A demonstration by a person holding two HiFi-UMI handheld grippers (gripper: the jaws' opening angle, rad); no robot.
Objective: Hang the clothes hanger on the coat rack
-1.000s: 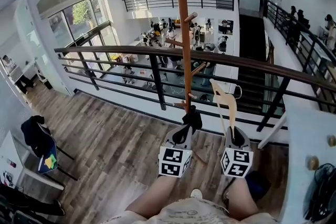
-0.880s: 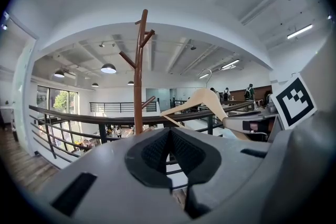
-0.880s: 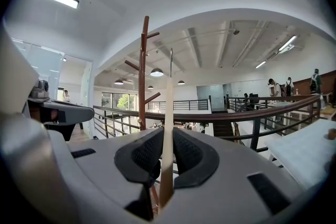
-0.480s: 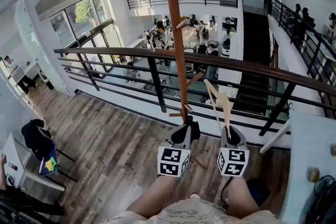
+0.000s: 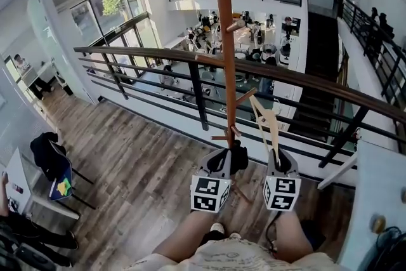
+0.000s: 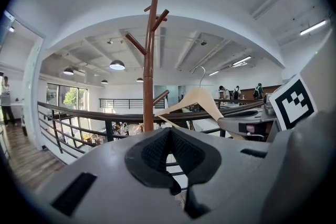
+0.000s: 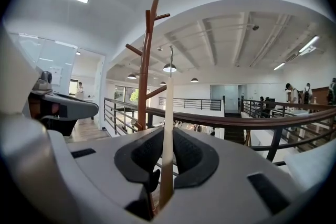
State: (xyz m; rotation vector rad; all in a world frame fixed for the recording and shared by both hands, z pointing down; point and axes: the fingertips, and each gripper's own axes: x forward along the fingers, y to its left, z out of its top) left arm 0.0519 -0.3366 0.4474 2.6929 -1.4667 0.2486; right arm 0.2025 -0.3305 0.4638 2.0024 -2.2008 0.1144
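Half done: your right tongs [image 5: 278, 159] clamp the hanger [image 5: 271, 129] beside the coat rack [image 5: 223, 41], centre frame, not yet hung (left tongs [image 5: 230, 158] closed, empty).

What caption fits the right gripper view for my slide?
Right gripper clamps the wooden hanger edge-on, coat rack standing ahead-left.

No words, numbers or brand marks can be read anywhere. The only print is black-and-white square marker patterns [image 5: 210, 194] on 2 white cubes [image 5: 281, 193], lower centre of the head view.
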